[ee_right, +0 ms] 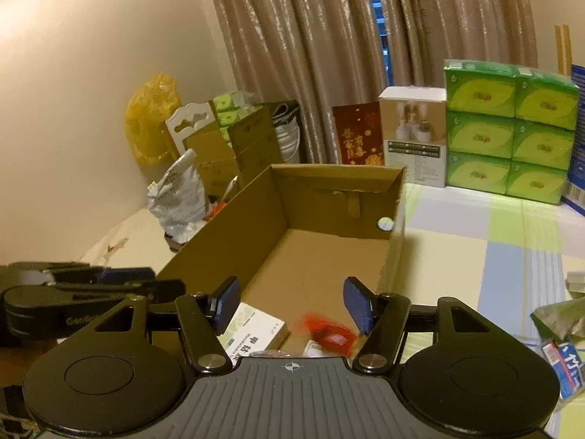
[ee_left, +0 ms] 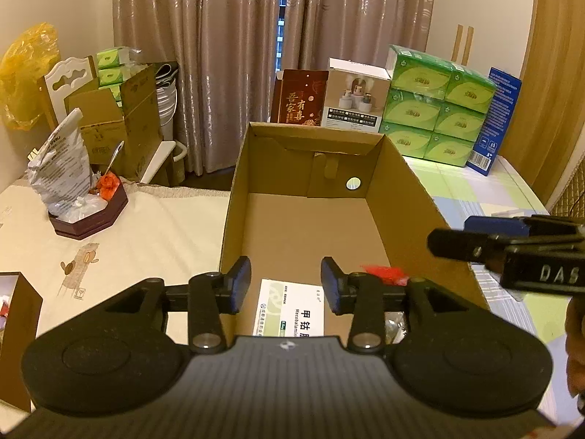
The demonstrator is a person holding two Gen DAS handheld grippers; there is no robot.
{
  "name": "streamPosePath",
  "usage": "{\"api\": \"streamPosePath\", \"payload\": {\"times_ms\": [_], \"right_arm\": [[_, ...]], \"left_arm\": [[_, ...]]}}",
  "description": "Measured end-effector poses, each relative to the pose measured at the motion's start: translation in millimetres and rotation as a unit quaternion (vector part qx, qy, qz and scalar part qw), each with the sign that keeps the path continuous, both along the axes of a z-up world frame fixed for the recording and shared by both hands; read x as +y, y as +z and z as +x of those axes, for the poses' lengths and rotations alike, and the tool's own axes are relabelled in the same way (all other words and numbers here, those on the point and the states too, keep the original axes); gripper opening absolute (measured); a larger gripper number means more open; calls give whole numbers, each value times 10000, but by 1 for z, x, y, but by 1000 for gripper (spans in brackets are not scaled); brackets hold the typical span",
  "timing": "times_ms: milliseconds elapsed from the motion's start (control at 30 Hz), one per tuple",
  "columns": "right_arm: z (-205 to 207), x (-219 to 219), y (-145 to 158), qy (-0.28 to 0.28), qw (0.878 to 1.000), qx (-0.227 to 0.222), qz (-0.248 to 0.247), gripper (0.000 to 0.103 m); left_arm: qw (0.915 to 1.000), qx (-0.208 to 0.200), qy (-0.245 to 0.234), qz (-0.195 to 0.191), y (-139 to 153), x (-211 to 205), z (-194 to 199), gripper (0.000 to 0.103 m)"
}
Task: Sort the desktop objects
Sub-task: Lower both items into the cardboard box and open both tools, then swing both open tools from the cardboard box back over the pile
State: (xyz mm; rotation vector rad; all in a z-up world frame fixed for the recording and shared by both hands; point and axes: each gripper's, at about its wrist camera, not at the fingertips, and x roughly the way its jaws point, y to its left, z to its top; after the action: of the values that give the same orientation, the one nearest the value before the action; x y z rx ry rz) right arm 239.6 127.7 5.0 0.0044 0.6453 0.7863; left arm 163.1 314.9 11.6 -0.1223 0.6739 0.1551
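The white-and-green carton [ee_left: 290,311] lying flat in the near end of the box [ee_left: 396,197] reads as a light, stiff medicine pack with smooth printed faces, likely a little slick; the surest hold would be across its 2 long edges, pads flat on the narrow sides, with gentle pressure since thin card dents easily; it carries dark lettering and a green panel at one end, and its near part is hidden under the gripper body; beside it, to the right, sits a red item [ee_right: 331,331], glossy and crinkled-looking, probably soft and nearly weightless, best pinched at its middle, though what it is exactly cannot be told; the left gripper [ee_left: 286,285] hovers over the carton with fingers spread wide and nothing between them; the right gripper [ee_right: 291,303] hangs above the same near end of the box, also spread wide and empty; the rest of the box floor is bare cardboard; a crumpled green packet [ee_right: 559,316] lies on the checked cloth to the right, outside the box, seemingly unsorted.
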Motion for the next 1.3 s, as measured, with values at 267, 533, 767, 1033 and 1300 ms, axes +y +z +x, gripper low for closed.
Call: {"api": "streamPosePath", "payload": {"times_ms": [267, 533, 767, 1033, 1300], "right_arm": [[-10, -32, 14, -276, 9996, -72, -12, 63], [-30, -71, 33, -483, 9986, -220, -13, 65], [-52, -110, 41, -723, 9969, -310, -22, 71], [-83, -163, 36, -1063, 9934, -401, -131, 93], [-105, -229, 18, -1618, 9861, -254, -272, 99]], "left_arm": [[10000, -7, -39, -4, 10, -19, -13, 44], [9998, -111, -162, 67, 32, -51, -29, 51], [9991, -272, -291, 131, 49, -80, -44, 67], [9978, -449, -462, 164, 57, -117, -56, 96], [9943, -522, -923, 99, 57, -165, -54, 102]]}}
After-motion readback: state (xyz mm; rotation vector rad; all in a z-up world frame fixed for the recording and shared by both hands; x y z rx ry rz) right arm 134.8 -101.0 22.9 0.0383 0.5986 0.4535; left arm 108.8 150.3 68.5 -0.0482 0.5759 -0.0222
